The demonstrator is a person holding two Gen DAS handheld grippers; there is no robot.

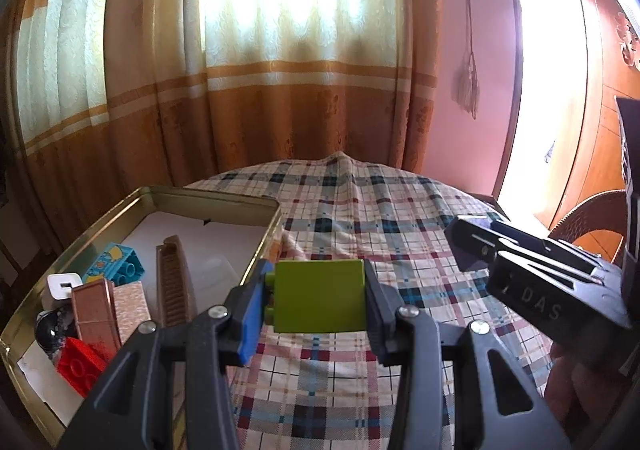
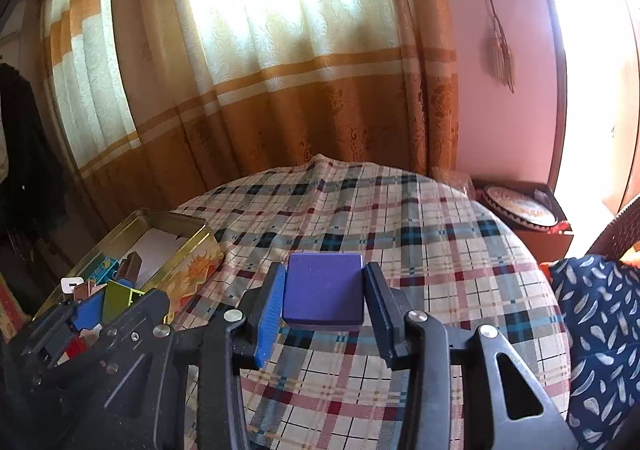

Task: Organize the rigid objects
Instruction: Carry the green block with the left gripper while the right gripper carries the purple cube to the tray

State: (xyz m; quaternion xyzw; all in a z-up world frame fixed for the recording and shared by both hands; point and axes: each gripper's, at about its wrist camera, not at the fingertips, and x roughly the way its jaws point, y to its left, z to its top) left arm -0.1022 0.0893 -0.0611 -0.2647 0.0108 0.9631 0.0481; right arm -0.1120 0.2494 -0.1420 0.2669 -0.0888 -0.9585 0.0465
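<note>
My left gripper (image 1: 318,296) is shut on a lime green toy brick (image 1: 320,296), held above the plaid tablecloth just right of a gold tin box (image 1: 216,195). The tin holds a red brick (image 1: 78,366), a light blue brick (image 1: 114,264), a brown comb (image 1: 172,284), a copper-coloured box (image 1: 96,314) and a white charger (image 1: 64,284). My right gripper (image 2: 324,296) is shut on a purple block (image 2: 324,292) above the table; it shows at the right of the left wrist view (image 1: 532,270). The green brick (image 2: 118,300) and tin (image 2: 188,246) show at the right wrist view's left.
The round table carries a plaid cloth (image 1: 380,209). Orange and cream curtains (image 1: 280,89) hang behind it. A low stand with a patterned plate (image 2: 520,209) stands at the right. A blue leaf-print fabric (image 2: 600,330) lies by the table's right edge.
</note>
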